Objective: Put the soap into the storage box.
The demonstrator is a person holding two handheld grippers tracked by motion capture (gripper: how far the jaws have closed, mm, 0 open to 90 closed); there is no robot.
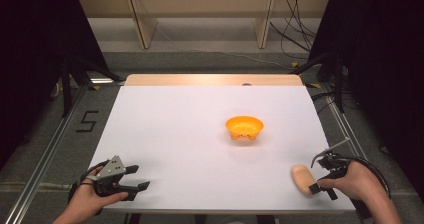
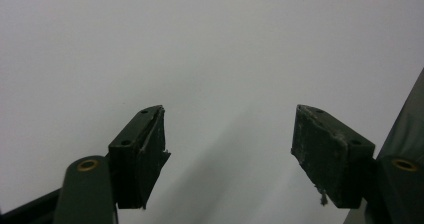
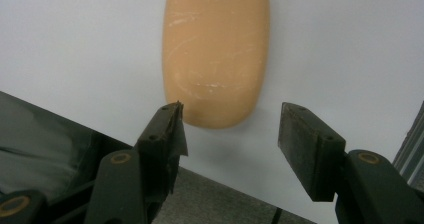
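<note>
A white sheet (image 1: 190, 134) covers the wooden table (image 1: 210, 79); dark room.

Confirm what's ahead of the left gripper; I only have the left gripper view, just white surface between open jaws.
Observer: Nothing close. An orange bowl sits mid-table, off toward the right side.
Operator: Where's the right gripper?
Observer: The right gripper is at the table's near right corner, jaws apart, lined up on a tan oblong piece.
Operator: Holding it?
Observer: No. The piece lies flat on the white table, its near end just reaching the jaw tips, pads not touching.
</note>
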